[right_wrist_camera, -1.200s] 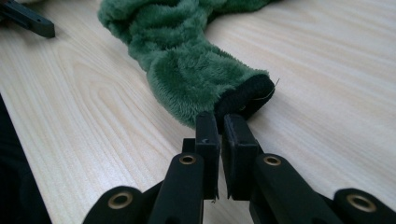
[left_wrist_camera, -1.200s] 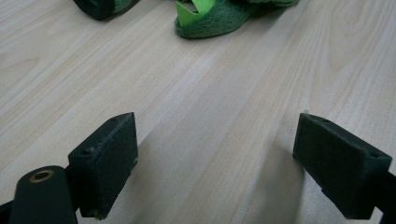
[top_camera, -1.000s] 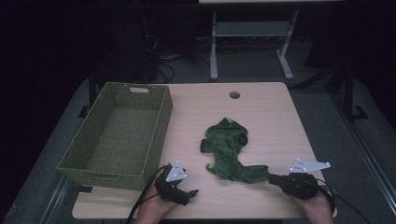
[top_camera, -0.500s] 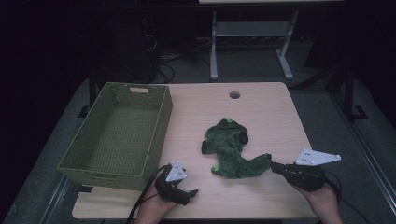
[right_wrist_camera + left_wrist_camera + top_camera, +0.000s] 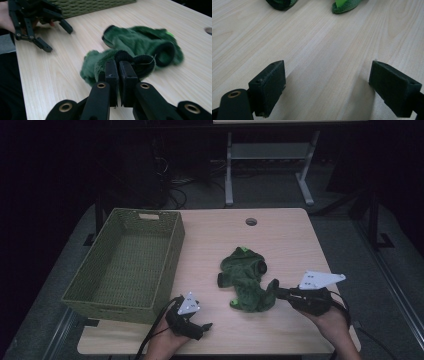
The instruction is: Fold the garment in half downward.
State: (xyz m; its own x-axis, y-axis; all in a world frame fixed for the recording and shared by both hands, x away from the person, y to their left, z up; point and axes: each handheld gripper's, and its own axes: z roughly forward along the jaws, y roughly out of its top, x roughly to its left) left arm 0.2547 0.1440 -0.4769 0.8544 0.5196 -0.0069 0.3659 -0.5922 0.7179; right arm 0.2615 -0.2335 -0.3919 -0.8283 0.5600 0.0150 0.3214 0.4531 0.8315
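A dark green fleecy garment [image 5: 244, 274] with black cuffs lies crumpled on the wooden table [image 5: 220, 235], right of centre. My right gripper [image 5: 276, 291] is at its near right edge, shut on a black-trimmed fold of the garment [image 5: 140, 42] and holding that edge a little above the table; in the right gripper view its jaws [image 5: 118, 65] stand pressed together on the fabric. My left gripper [image 5: 204, 327] rests open near the front edge, left of the garment, with nothing between its pads [image 5: 269, 85]. Bits of the garment [image 5: 344, 6] show beyond it.
A large green woven basket [image 5: 116, 302] stands empty on the table's left side, close to the left gripper [image 5: 58, 38]. A cable hole [image 5: 251, 222] sits near the far edge. A metal stand [image 5: 229, 175] and cables lie on the dark floor behind.
My right gripper has risen and drawn to the right, lifting the garment's near edge with it. The left gripper has stayed put.
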